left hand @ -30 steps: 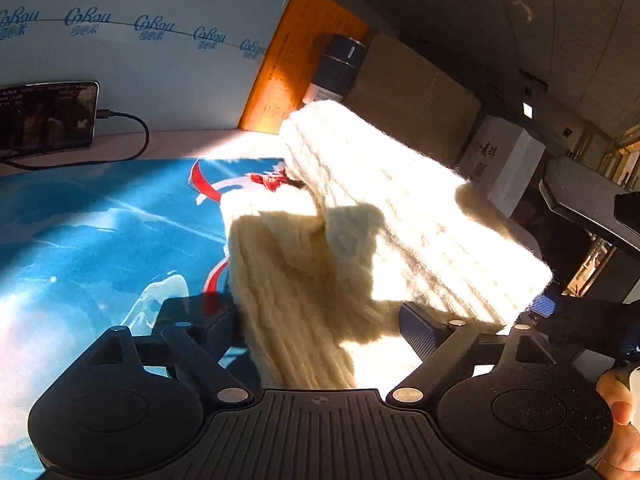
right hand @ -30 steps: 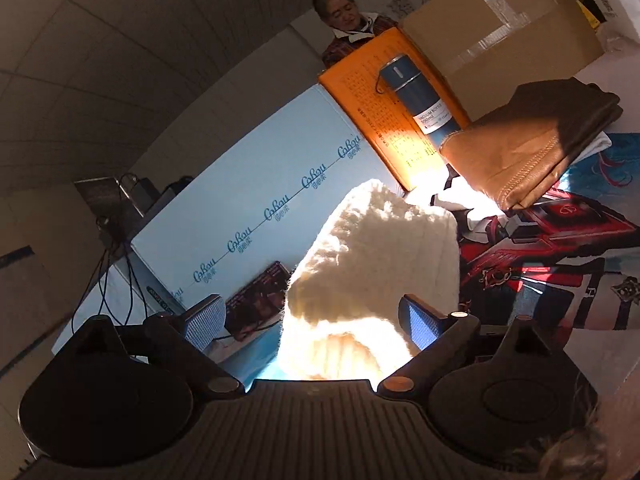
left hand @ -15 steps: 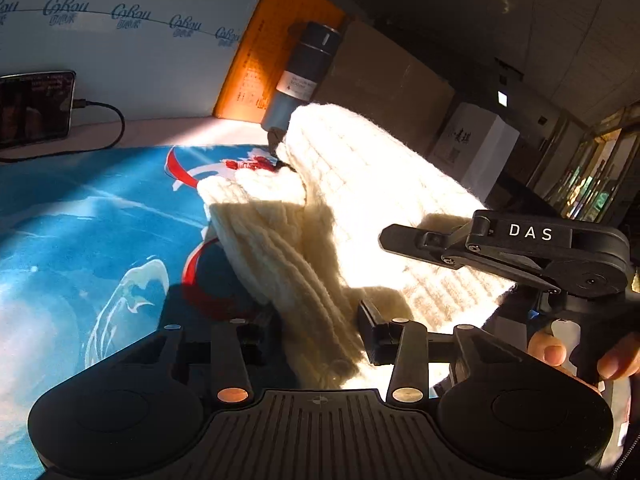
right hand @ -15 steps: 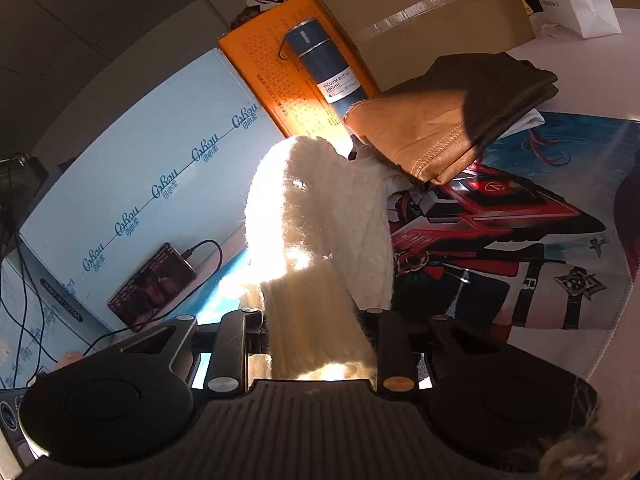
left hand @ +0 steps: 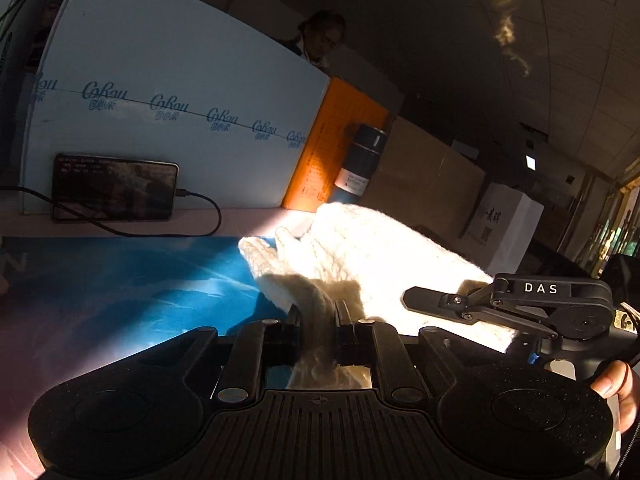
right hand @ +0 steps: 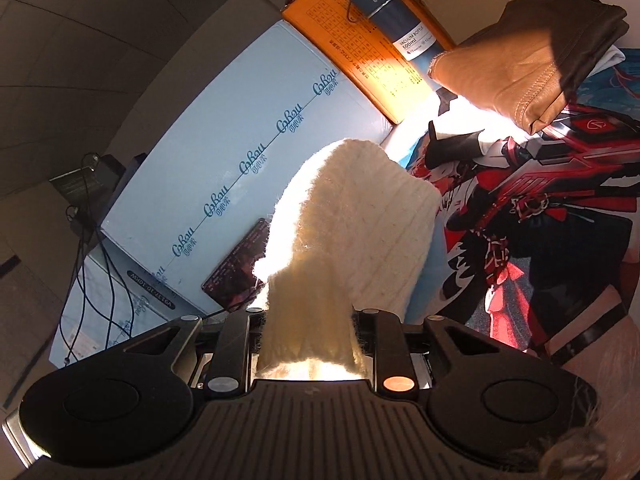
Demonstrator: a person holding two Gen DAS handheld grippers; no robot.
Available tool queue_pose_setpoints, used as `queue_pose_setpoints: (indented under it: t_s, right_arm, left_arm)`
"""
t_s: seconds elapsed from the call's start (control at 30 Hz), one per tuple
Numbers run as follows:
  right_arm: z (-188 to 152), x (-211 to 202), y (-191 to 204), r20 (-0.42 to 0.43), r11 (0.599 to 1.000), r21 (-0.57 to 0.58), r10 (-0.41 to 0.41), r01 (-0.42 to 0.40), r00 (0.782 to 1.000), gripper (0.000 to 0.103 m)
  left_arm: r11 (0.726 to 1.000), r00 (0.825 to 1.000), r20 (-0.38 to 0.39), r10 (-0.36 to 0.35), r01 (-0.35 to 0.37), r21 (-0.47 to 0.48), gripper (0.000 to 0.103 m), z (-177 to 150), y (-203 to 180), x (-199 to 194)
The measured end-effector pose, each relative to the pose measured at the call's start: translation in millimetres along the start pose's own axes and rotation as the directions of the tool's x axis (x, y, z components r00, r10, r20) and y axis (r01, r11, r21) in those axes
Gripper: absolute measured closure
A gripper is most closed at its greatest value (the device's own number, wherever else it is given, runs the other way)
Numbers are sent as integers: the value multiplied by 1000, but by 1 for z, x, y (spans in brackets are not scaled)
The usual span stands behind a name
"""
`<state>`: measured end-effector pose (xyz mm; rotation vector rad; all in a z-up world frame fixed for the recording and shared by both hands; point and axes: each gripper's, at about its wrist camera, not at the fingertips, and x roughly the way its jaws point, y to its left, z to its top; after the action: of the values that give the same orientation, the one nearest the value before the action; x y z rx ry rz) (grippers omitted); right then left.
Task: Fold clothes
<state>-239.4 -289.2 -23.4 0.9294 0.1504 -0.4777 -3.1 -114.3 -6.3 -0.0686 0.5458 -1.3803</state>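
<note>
A cream knitted sweater [left hand: 372,256] is folded into a thick bundle over the blue printed mat [left hand: 120,280]. My left gripper [left hand: 318,314] is shut on one edge of it. My right gripper [right hand: 308,320] is shut on another edge of the sweater [right hand: 352,216], which hangs away from it above the mat [right hand: 540,208]. The right gripper also shows in the left wrist view [left hand: 500,304], close at the right, beside the bundle.
A folded brown garment [right hand: 520,56] lies at the back of the mat. A blue vacuum bottle [right hand: 396,28], an orange board [left hand: 336,148], a pale blue box [left hand: 160,120] and a phone on a cable [left hand: 114,188] stand along the back. Cardboard boxes [left hand: 428,184] are behind.
Both grippers went from open to shut on the sweater's edges. The bundle has dropped lower and flatter towards the mat, and the right gripper has come in close beside the left.
</note>
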Motion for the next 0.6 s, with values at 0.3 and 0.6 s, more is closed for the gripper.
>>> queue_pose_setpoints:
  t_s: [0.3, 0.6]
  right_arm:
    - [-6, -6, -17, 77, 952, -93, -284, 291, 956, 60]
    - [-17, -22, 14, 230, 913, -257, -261, 318, 937, 20]
  left_arm:
    - [996, 991, -112, 77, -82, -45, 84, -12, 16, 12]
    - [980, 986, -141, 88, -111, -165, 75, -17, 34, 14]
